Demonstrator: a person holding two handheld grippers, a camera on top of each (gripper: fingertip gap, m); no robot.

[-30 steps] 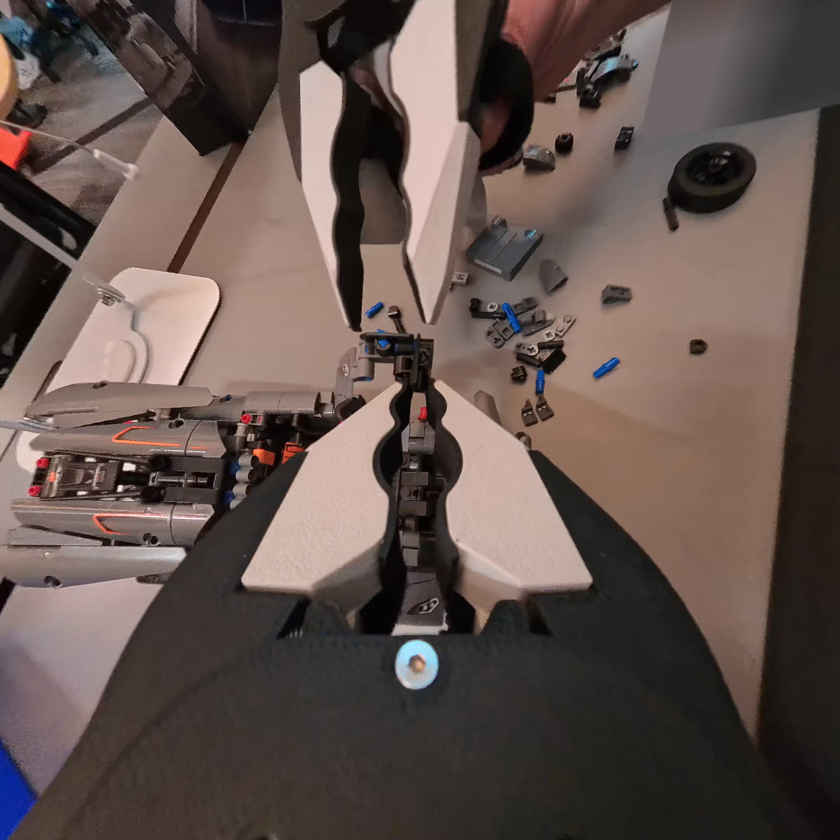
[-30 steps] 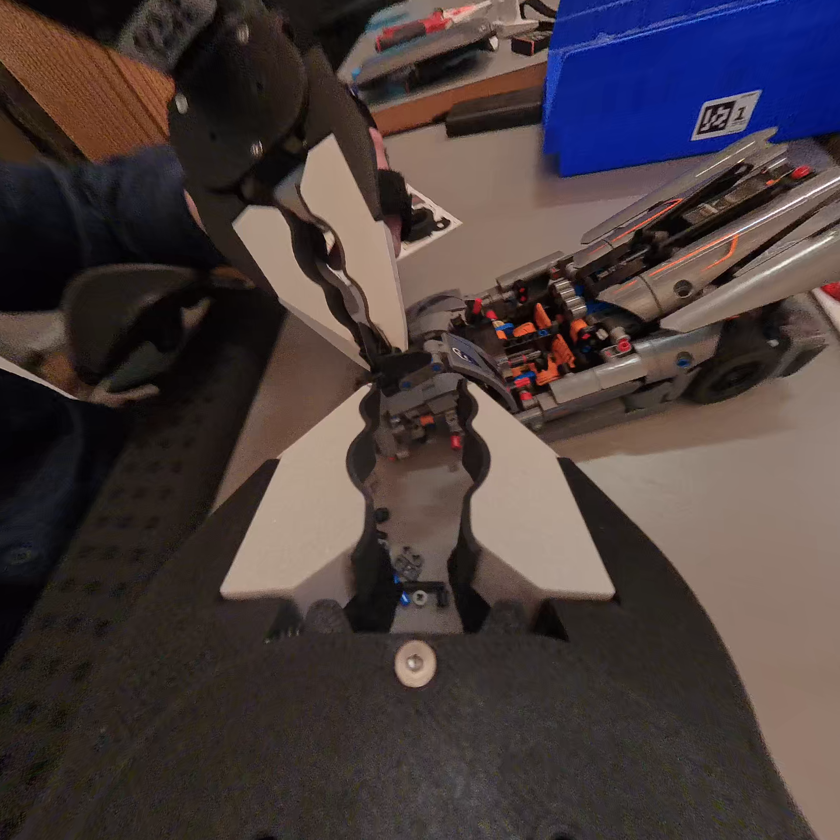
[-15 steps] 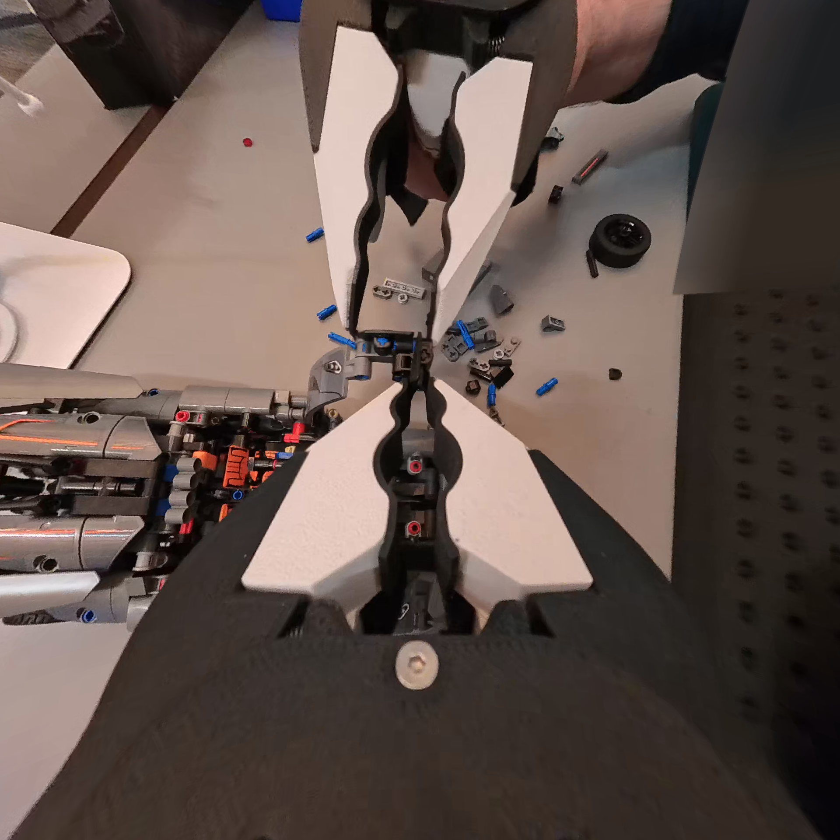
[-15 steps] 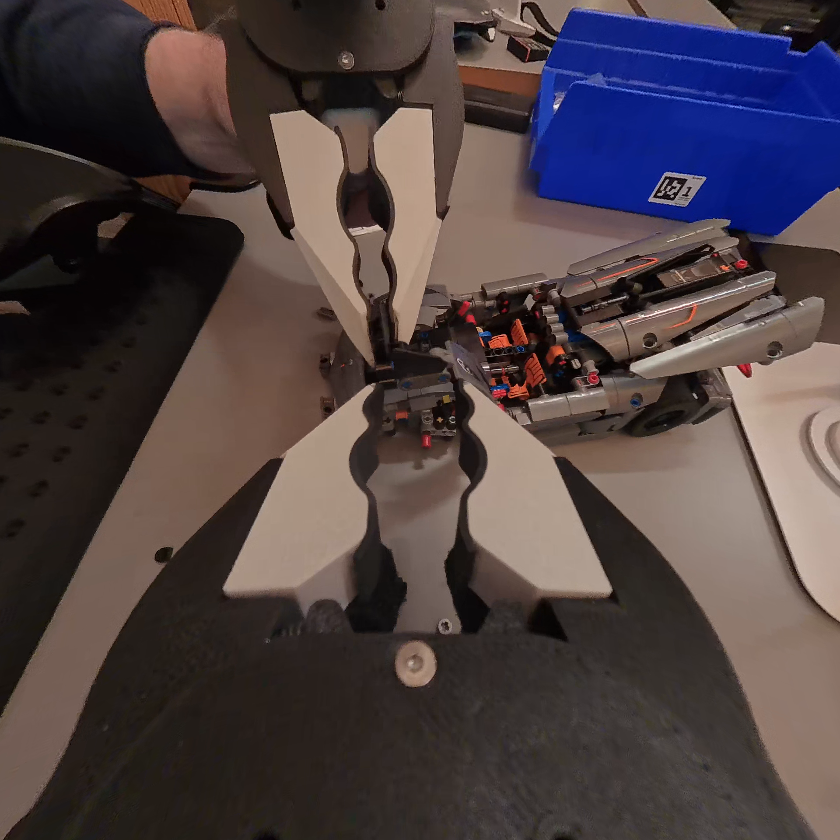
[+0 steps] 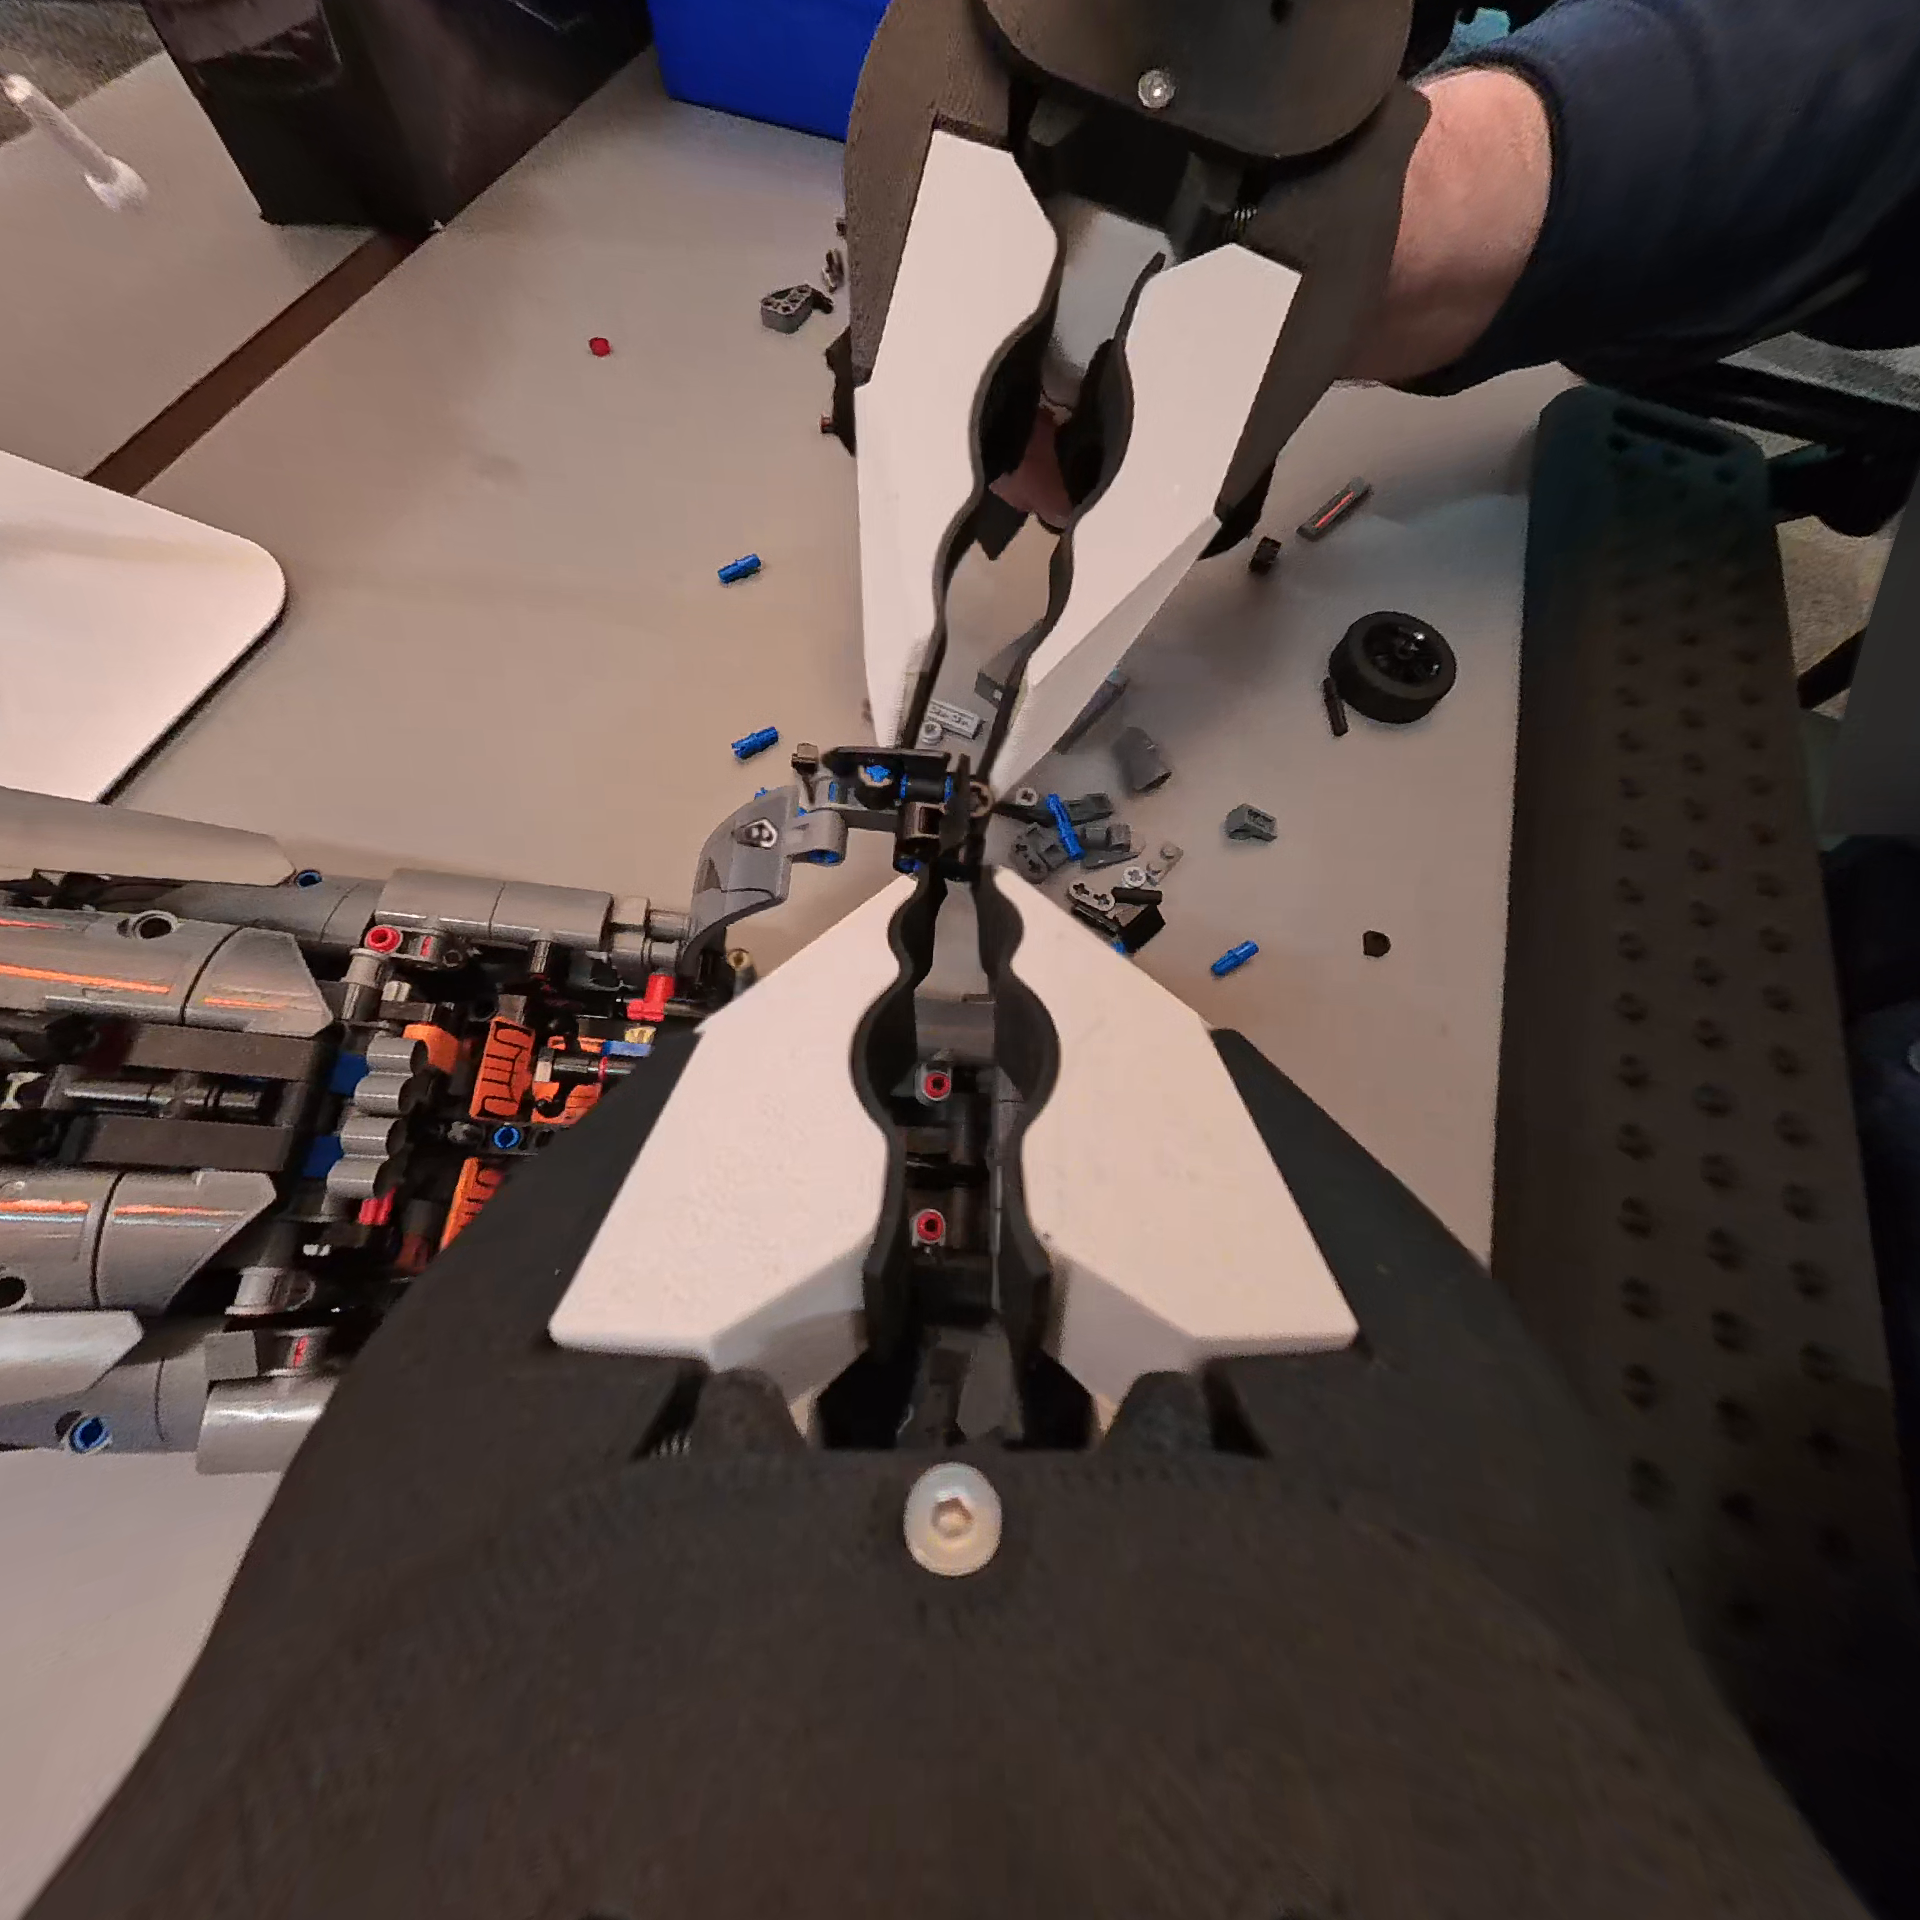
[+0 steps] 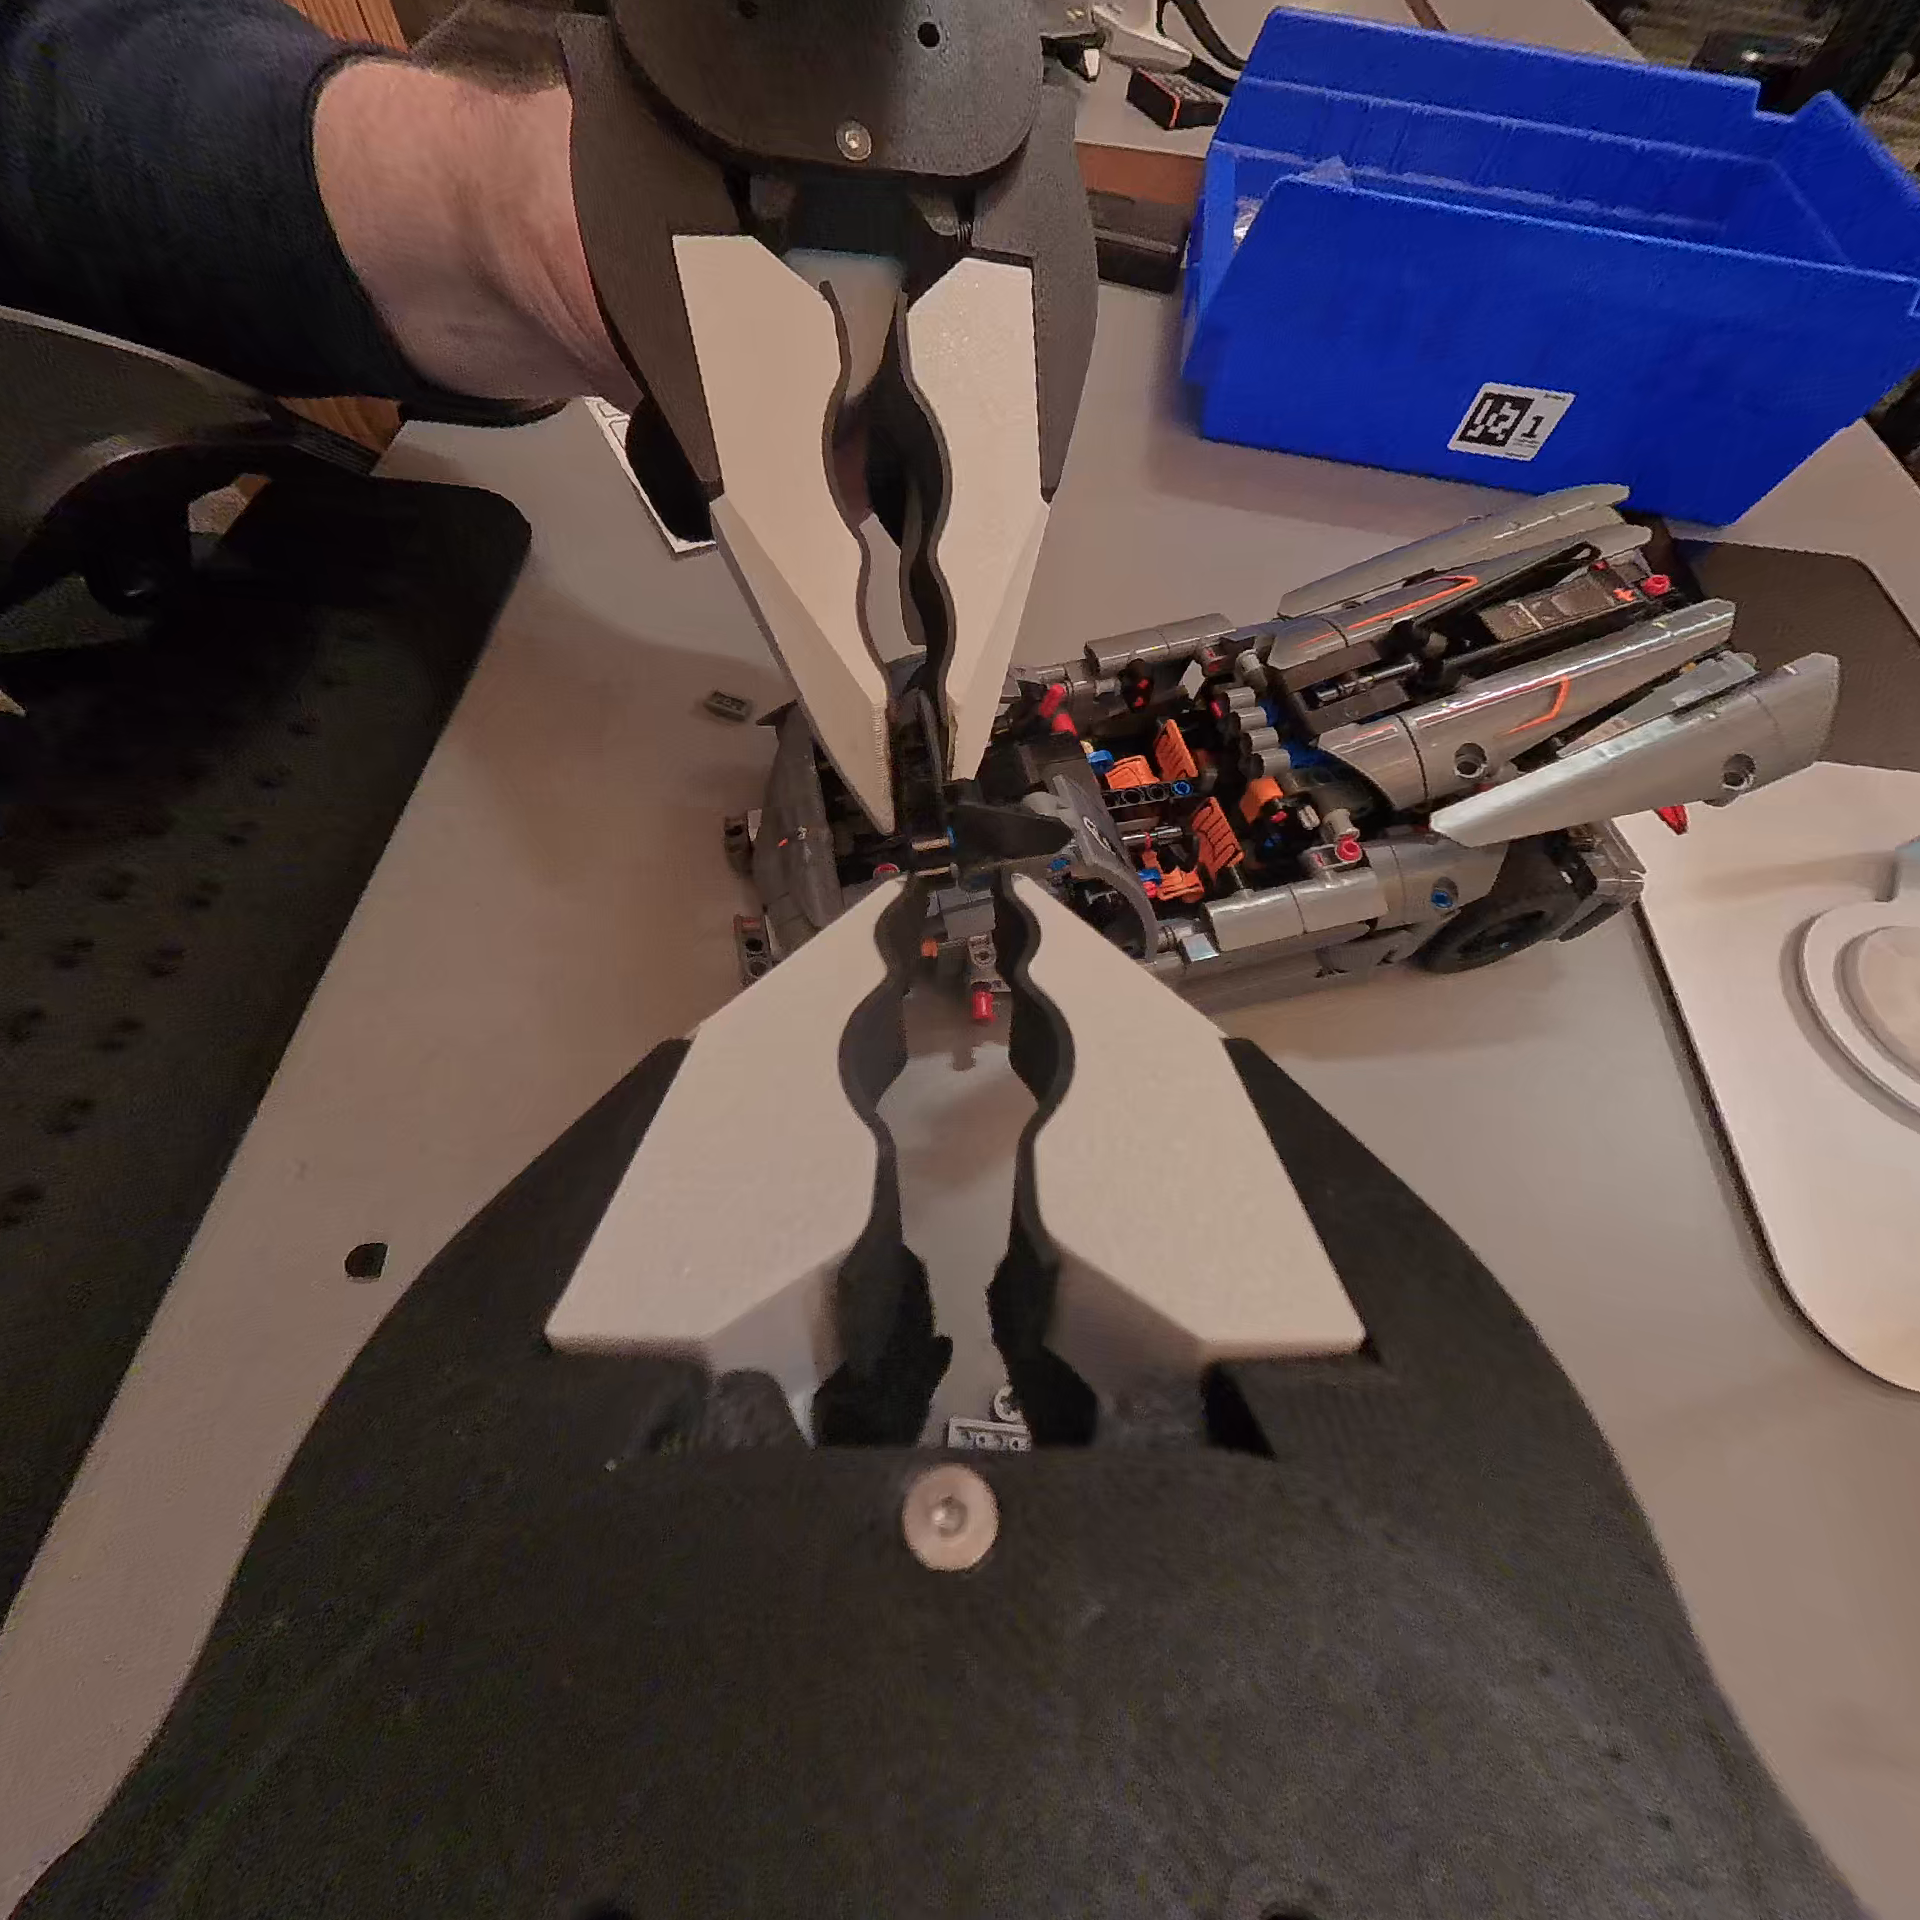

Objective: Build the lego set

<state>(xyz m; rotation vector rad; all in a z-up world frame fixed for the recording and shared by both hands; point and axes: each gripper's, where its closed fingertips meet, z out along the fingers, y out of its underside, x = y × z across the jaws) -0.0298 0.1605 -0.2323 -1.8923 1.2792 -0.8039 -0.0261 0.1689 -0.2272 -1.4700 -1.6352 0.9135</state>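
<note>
Your left gripper [image 5: 951, 883] and right gripper [image 6: 951, 883] both pinch the lego car [image 6: 1351, 769] nose, its long axis running right.

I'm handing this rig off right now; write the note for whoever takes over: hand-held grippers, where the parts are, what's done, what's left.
Left hand-held gripper: shut on the front end of the grey, black and orange lego car, which rests on the grey table.
Right hand-held gripper: narrowed around the small black and blue lego sub-assembly at the car's nose; firm grip unclear.
Loose small grey, black and blue lego pieces and a black lego wheel lie beyond the nose. Blue plastic bin behind the car.
Done: main body. Left: seat the sub-assembly, then the loose parts.
</note>
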